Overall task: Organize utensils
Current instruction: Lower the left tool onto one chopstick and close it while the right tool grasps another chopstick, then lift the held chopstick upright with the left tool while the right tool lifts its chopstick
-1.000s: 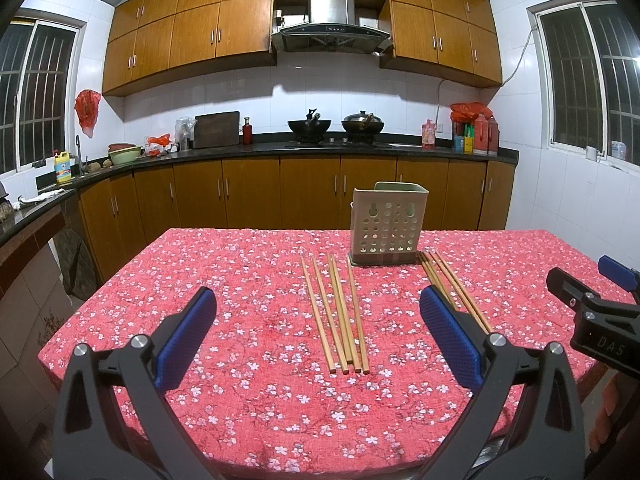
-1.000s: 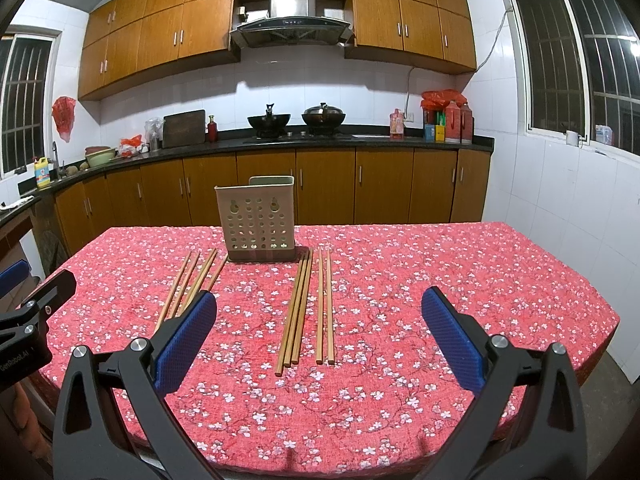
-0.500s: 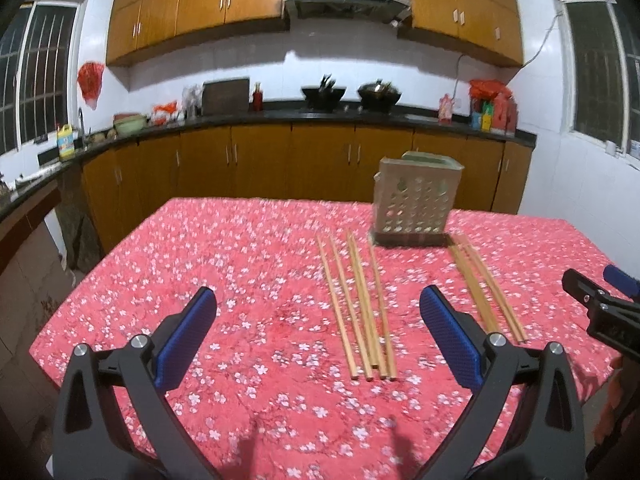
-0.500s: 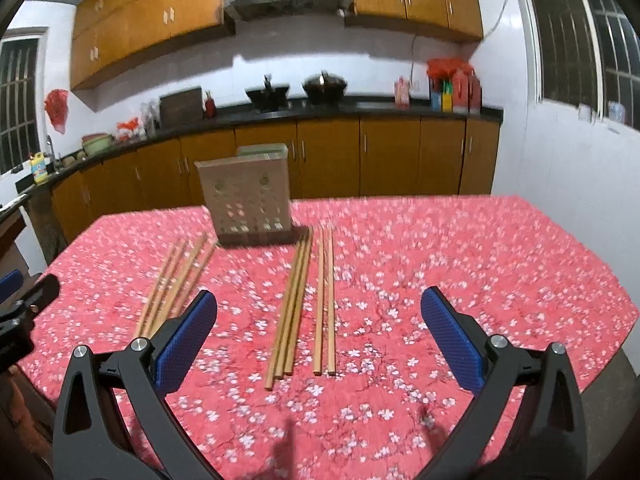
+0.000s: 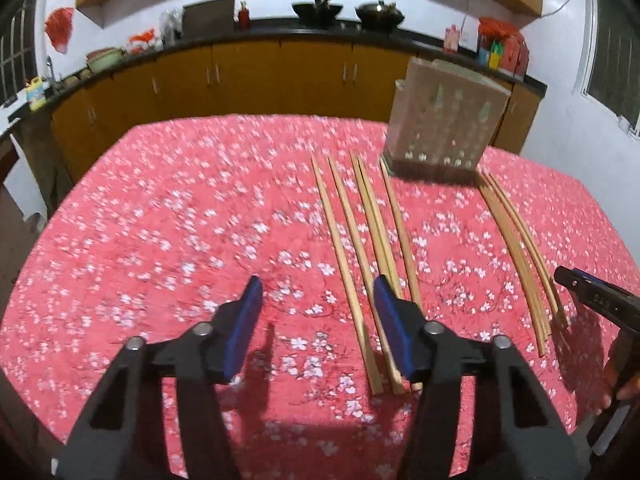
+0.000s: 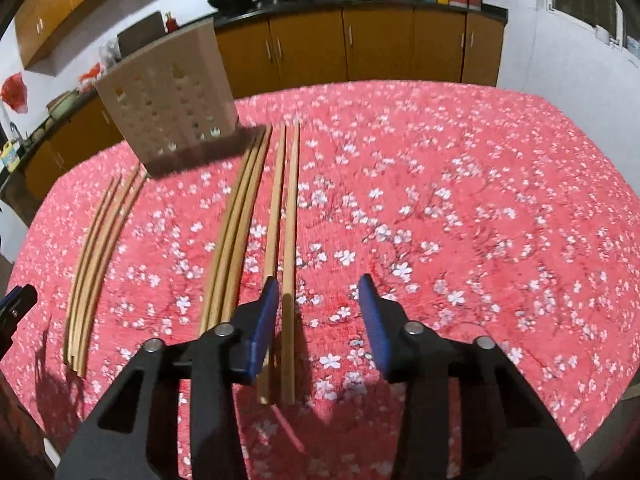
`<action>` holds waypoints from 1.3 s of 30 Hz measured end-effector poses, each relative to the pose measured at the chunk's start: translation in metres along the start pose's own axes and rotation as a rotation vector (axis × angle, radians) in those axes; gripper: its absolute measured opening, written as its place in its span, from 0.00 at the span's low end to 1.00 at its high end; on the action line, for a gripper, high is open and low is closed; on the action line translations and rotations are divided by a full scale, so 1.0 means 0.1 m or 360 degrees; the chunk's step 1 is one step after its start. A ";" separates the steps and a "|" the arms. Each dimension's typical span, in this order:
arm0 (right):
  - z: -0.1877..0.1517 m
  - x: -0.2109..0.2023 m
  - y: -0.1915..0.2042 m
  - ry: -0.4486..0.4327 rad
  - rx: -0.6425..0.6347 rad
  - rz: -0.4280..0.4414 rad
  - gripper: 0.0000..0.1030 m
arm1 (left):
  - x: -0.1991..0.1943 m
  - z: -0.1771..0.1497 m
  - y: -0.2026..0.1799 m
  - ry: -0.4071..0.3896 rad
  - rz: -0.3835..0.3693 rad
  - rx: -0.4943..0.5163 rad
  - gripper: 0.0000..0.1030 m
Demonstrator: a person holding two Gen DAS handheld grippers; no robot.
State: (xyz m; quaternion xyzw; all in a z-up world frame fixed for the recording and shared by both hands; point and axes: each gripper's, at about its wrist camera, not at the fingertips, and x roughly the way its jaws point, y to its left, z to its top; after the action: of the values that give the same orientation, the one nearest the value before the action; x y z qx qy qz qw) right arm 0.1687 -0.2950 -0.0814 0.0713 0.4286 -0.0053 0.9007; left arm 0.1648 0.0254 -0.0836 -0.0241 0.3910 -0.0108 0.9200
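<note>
Two groups of several wooden chopsticks lie on the red flowered tablecloth in front of a beige perforated utensil holder [image 5: 444, 120] [image 6: 168, 92]. My left gripper [image 5: 318, 284] hovers low over the near ends of the left group [image 5: 360, 240]. Its jaws are closing; one chopstick lies just inside the right pad [image 5: 394, 328], untouched. My right gripper [image 6: 319, 284] is low over the right group [image 6: 248, 220], jaws closing. A chopstick [image 6: 289, 264] lies between them beside the left pad [image 6: 262, 328], not pressed. Each view shows the other gripper at its edge [image 5: 592, 300] [image 6: 16, 300].
The table [image 6: 480, 200] stands in a kitchen with brown cabinets [image 5: 248, 76] behind it. The other chopstick group shows in each view [image 5: 516, 248] [image 6: 100, 248]. The table's near edge runs just under both grippers. Motion blur softens the holder.
Both grippers have tipped downward and dropped toward the near ends of the chopsticks. Their jaws have narrowed from wide open to roughly half.
</note>
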 end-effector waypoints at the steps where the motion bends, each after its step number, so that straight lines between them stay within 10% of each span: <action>1: -0.01 0.03 0.00 0.0017 -0.0009 0.0003 0.37 | 0.03 0.00 -0.01 0.0023 -0.0010 0.0008 0.46; 19: 0.08 0.17 0.07 0.0008 -0.0099 -0.0024 0.09 | 0.43 0.01 -0.11 0.0197 -0.0129 0.0101 0.10; 39: 0.29 0.33 -0.19 0.0010 0.0005 -0.0077 0.09 | 0.63 0.16 0.24 0.0159 -0.0067 0.0016 0.09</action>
State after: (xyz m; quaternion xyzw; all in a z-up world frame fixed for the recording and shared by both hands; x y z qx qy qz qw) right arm 0.2108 -0.3159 -0.0911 0.0623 0.4330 -0.0274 0.8988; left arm 0.2205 0.0475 -0.1190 -0.0273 0.4359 -0.0332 0.8990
